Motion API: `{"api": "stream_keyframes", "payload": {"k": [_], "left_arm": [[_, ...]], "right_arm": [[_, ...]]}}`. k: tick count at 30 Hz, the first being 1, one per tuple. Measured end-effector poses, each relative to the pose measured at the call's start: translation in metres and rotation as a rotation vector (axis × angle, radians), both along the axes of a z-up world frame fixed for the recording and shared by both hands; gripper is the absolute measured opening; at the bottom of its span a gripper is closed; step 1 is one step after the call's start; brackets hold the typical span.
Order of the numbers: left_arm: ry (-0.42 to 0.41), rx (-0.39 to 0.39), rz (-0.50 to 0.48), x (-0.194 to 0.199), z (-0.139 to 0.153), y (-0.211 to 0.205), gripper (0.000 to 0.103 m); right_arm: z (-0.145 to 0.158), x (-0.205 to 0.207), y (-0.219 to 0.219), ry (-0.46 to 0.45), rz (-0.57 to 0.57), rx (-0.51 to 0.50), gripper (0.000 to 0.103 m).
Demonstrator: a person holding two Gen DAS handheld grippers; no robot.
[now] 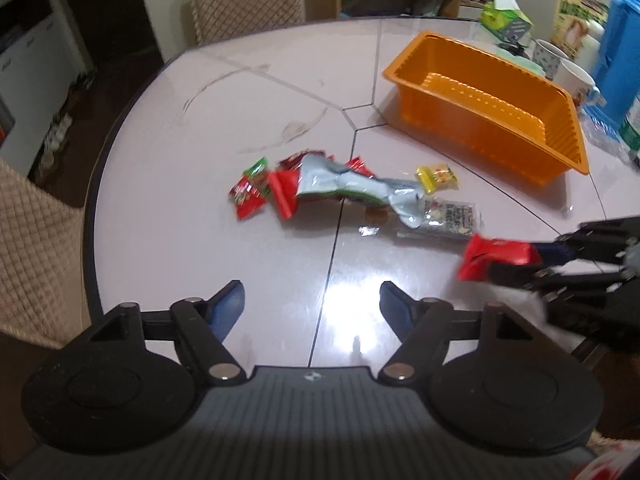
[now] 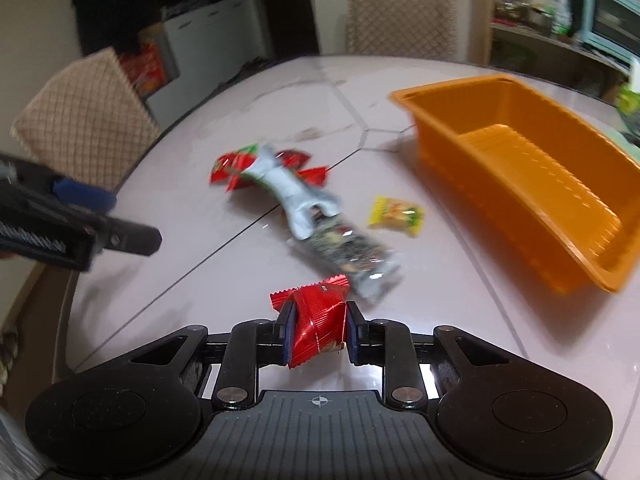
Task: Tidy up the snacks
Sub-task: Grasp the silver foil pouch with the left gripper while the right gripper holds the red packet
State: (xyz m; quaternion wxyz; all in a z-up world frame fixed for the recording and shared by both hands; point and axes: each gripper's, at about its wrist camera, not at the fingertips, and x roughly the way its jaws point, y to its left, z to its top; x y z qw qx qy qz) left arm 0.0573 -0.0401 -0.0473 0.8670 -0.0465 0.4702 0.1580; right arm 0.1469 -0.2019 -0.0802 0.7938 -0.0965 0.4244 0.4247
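The right tool (image 2: pixel 318 330) is clamped on a red foil snack packet (image 2: pixel 318 320); both blue pads press its sides and the packet stands crumpled between them, just above the pale glossy worktop (image 2: pixel 200 280). Small print runs across the red foil, but it is too blurred to read. In the left wrist view the same packet (image 1: pixel 496 258) shows at 3 o'clock, sticking out from the right tool's black fingers.

The left tool (image 1: pixel 312 306) stands wide, with nothing between its blue-tipped fingers (image 1: pixel 230 304), only bare worktop and a bright glare of light.

The remaining snacks lie in a loose heap toward the middle of the worktop. A long silver-grey bag (image 1: pixel 352 184) sprawls across several small red packets (image 1: pixel 248 196), one of which has a green corner. At 3 o'clock of the heap lies a small yellow packet (image 1: pixel 438 176), apart from the others. Just below the silver bag's end sits a clear wrapper with dark printing (image 1: pixel 448 218); the characters cannot be made out.

The orange tray (image 1: pixel 416 60) stands empty at 1 o'clock of the heap, well apart from it. Beyond it, at the worktop's far edge, are a green tissue box (image 1: pixel 506 20), two white mugs (image 1: pixel 572 76) and a blue box (image 1: pixel 624 52). No writing anywhere is legible.
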Motion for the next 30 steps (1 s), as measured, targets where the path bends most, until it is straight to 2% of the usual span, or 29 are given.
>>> {"api": "stream_keyframes", "payload": {"k": [6, 14, 19, 25, 27, 30], "left_arm": [[-0.026, 0.084, -0.116, 0.020, -0.004, -0.010, 0.068], [-0.008, 0.267, -0.375, 0.057, -0.022, -0.017, 0.061], [0.010, 0.383, -0.539, 0.075, -0.039, -0.017, 0.061], [0.040, 0.465, -0.721, 0.086, -0.060, -0.014, 0.059], [0.043, 0.486, -0.764, 0.089, -0.064, -0.012, 0.051], [0.054, 0.486, -0.823, 0.094, -0.071, -0.008, 0.047]], "right_arm": [[0.017, 0.008, -0.035, 0.005, -0.098, 0.056, 0.025], [0.021, 0.010, -0.070, 0.030, -0.239, 0.067, 0.025], [0.023, 0.008, -0.081, 0.045, -0.315, 0.057, 0.025], [0.024, 0.013, -0.081, 0.065, -0.397, 0.055, 0.025], [0.024, 0.015, -0.080, 0.065, -0.416, 0.043, 0.025], [0.023, 0.016, -0.077, 0.073, -0.439, 0.035, 0.025]]}}
